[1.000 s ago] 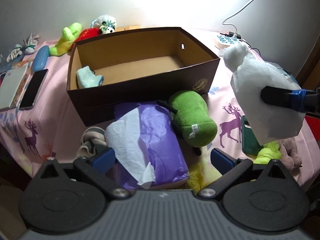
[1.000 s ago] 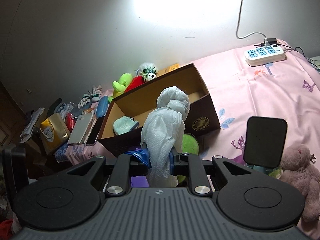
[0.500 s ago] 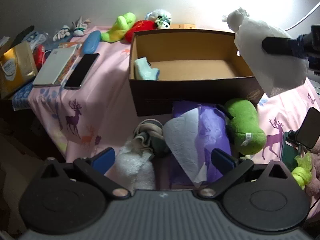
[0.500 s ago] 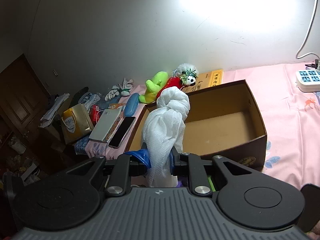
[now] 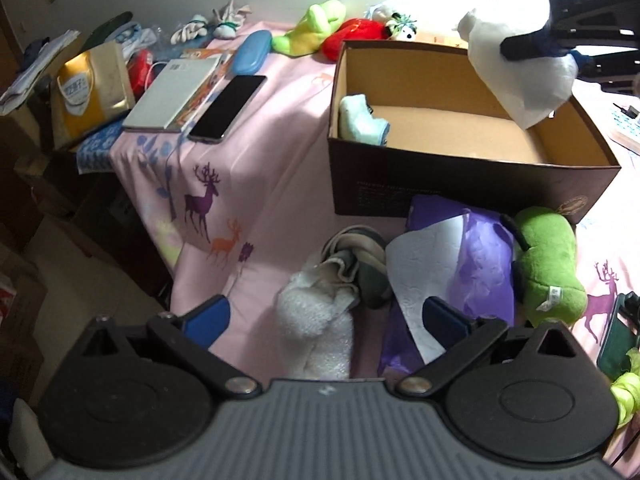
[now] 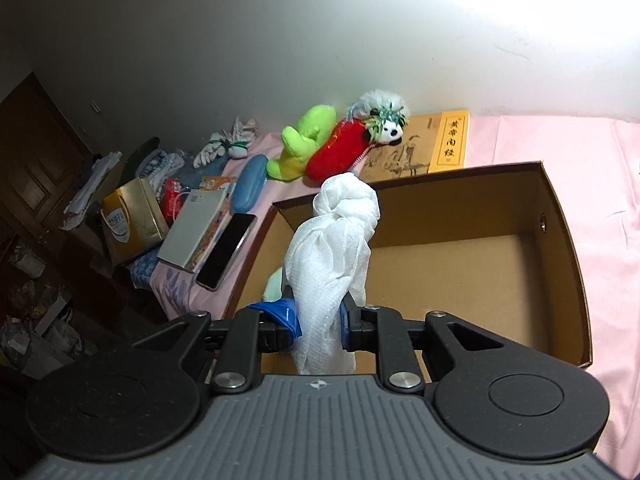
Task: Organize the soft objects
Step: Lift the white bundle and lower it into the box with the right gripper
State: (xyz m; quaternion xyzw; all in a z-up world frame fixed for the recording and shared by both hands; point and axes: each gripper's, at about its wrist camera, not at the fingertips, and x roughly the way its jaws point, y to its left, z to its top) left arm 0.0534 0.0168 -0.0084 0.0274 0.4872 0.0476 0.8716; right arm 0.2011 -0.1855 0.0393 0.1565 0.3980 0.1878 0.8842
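— What's hard to see?

— Far left, the clutter past the table edge is dim. My left gripper hangs open over a fuzzy white cloth, whose near end its body hides.

— And the right one?

— My right gripper is clamped on a knotted white cloth over the box, hiding the pale green cloth in the left corner. The box floor to its right is bare.

**Things at the side of the table**

A black phone lies just beside a white book. Behind them is a blue case. A yellow bag stands at the left edge. 1 yellow-brown book lies by the wall.
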